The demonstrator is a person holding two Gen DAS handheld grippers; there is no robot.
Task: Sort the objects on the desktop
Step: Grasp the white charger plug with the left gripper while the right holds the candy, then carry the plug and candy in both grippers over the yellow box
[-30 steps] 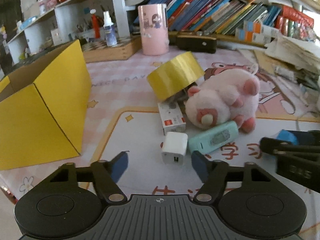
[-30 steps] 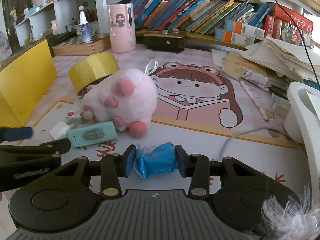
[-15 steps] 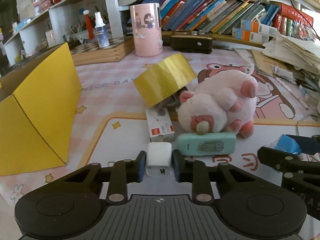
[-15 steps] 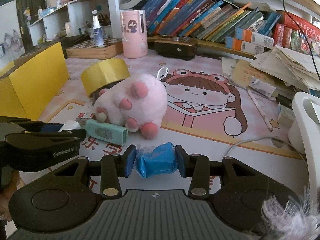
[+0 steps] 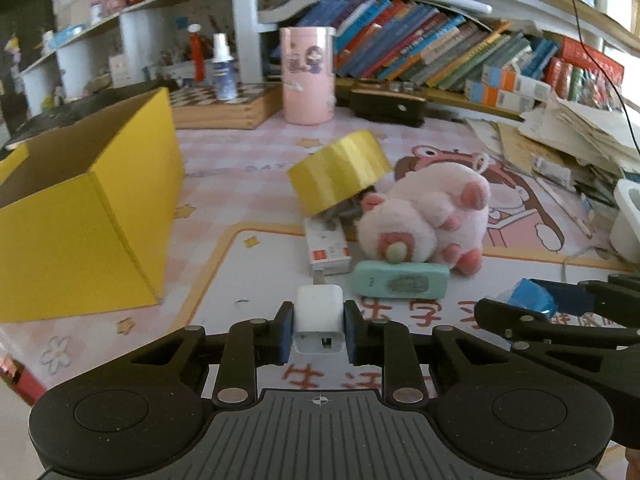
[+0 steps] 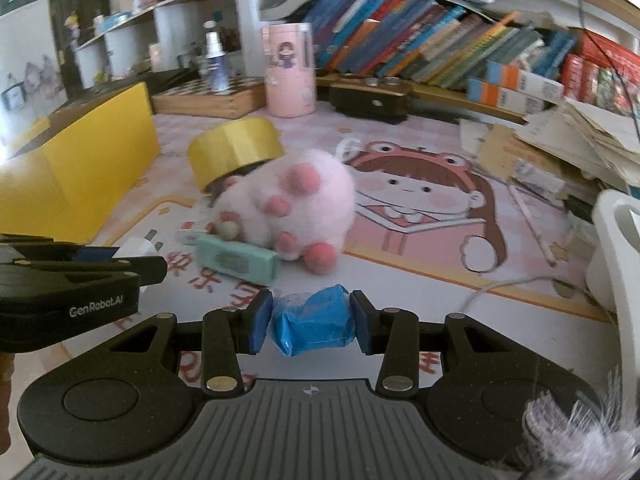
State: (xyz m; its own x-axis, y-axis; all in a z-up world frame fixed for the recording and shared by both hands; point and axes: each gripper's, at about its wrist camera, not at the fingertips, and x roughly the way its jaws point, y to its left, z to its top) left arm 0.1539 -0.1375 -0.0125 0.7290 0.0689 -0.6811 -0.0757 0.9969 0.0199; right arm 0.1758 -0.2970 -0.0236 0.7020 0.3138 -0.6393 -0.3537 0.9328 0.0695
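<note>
A: What have the left tongs (image 5: 319,330) got?

B: They are clamped on the white USB charger plug (image 5: 319,314), pads pressing its two flat sides, over the white part of the bench mat (image 5: 256,280) near the front edge of the bench. It's a hard, smooth plastic block, light and stiff, so I'd judge the flat sides the right place to pinch; the slick shell could twist if the grip sat only on a corner.

A: And the right tongs (image 6: 307,322)?

B: Closed on a blue wrapped packet (image 6: 310,325), also toward the front edge. The wrapper looks crinkly and soft, so it should give a little under the pads and weigh next to nothing.

A: Where would these go?

B: Probably the open yellow cardboard box (image 5: 86,216) at the left edge, though that is a guess.

A: What remains loose?

B: A pink plush toy (image 5: 428,220), squashy and easy anywhere; a mint-green flat device (image 5: 400,282) touching it; a small white carton with a red label (image 5: 327,249); and a roll of yellow tape (image 5: 340,170) tilted on something dark.

A: Any writing?

B: "GenRobot.AI" on the left tool's side in the right wrist view. The mat carries red Chinese characters, too cut off to read fully.
</note>
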